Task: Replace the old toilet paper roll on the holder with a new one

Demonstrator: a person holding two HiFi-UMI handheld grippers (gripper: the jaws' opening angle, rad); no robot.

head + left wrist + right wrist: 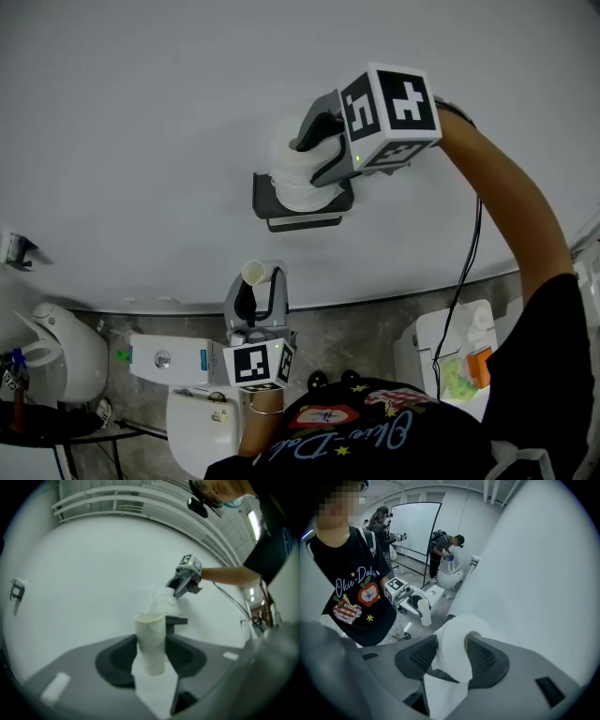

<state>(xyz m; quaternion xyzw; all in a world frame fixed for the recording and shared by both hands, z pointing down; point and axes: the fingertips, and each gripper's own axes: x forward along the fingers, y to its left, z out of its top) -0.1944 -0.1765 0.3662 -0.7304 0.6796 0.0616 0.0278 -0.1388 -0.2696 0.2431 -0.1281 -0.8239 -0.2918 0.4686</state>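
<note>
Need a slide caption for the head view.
Left claw holds the empty cardboard tube while the right claw straddles the new roll on the wall holder.

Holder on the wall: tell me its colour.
The holder is dark grey; the head view shows it best.

The holder [302, 208] is dark grey on a pale grey wall [141, 141], and the roll [298, 173] on it is white. The marker cube [389, 108] up-right of the holder carries black-and-white squares. Below the holder, the tube [253, 273] is cream and the floor [356, 328] speckled grey.
</note>
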